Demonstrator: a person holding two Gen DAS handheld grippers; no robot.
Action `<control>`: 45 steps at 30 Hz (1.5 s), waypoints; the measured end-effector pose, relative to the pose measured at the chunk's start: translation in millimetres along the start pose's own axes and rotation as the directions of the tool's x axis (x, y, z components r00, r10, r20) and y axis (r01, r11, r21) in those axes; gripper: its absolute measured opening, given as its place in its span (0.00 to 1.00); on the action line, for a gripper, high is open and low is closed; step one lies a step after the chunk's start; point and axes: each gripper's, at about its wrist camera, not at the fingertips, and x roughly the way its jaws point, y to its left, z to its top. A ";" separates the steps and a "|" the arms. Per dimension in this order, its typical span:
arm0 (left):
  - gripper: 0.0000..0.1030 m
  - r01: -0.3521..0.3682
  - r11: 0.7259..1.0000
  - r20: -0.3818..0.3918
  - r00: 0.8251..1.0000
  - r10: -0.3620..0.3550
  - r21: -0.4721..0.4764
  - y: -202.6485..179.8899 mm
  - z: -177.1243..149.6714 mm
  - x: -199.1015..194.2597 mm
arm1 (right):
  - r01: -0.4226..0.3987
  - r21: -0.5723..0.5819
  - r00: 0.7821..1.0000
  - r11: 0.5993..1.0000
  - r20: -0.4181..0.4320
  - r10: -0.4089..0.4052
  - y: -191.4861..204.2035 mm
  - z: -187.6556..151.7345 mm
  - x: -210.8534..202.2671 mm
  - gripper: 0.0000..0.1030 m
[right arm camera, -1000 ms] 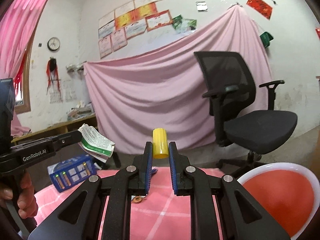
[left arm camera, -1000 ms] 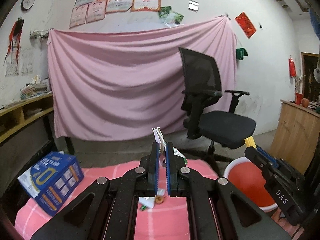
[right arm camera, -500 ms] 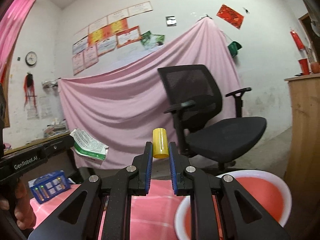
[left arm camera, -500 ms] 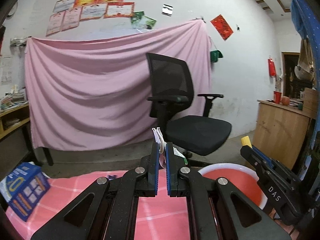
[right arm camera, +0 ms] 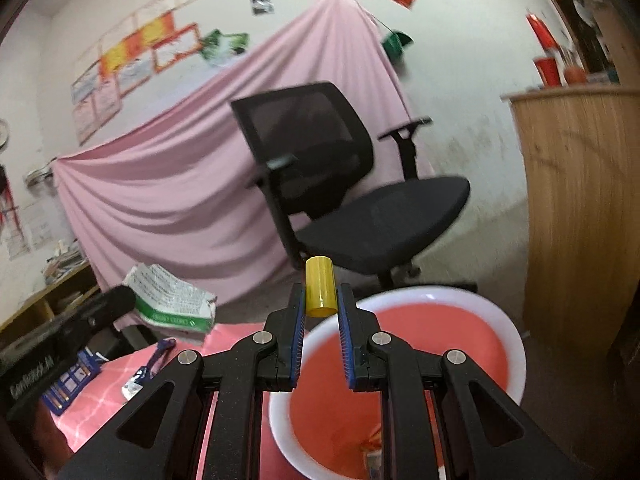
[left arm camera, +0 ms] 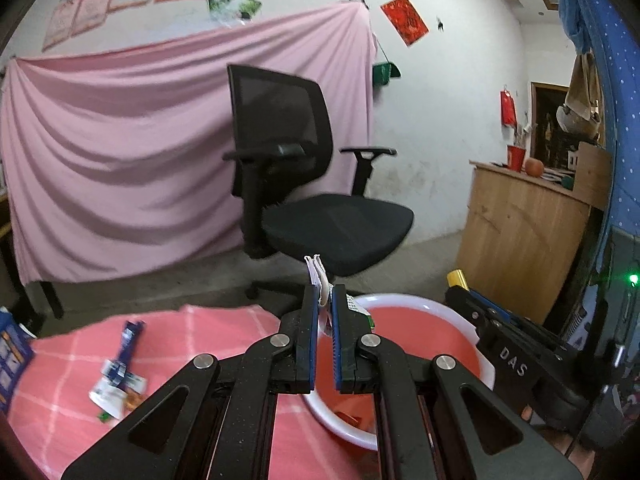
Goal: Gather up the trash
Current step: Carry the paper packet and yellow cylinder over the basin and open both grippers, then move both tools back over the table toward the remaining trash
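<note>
Left gripper point(left arm camera: 325, 300) clamps a crumpled white-and-green paper packet point(right arm camera: 172, 300); right gripper point(right arm camera: 320, 300) pinches a small yellow cylinder point(right arm camera: 319, 286), perhaps a cap. Both hover above the red basin's point(right arm camera: 496, 320) near rim.

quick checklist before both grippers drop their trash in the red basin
1. Left gripper jaws shut on the crumpled white and green paper wrapper: ok.
2. Right gripper jaws shut on the small yellow plastic cylinder: ok.
3. Red plastic basin with white rim below the cylinder: ok.
4. Wrapper fully over the basin: cannot tell.
5. Basin has room: ok, only scraps near the bottom.
6. Pink checked cloth cleared: not ok, blue and white wrappers remain.
</note>
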 end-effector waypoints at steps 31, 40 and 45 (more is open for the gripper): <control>0.17 0.066 0.974 -0.216 0.970 -0.113 -0.215 26.3 -22.2 43.8 | 0.101 0.072 0.987 0.992 -0.131 -0.091 -28.4 -0.9 19.7 0.37; 0.26 0.046 0.974 -0.181 0.980 -0.088 -0.222 36.8 -17.8 34.2 | 0.107 0.053 0.986 0.993 -0.133 -0.100 -26.8 -0.5 20.9 0.43; 0.34 0.008 0.976 -0.142 0.989 -0.040 -0.219 44.6 -16.4 18.1 | 0.098 0.064 0.993 0.993 -0.073 -0.094 -23.5 4.2 12.3 0.50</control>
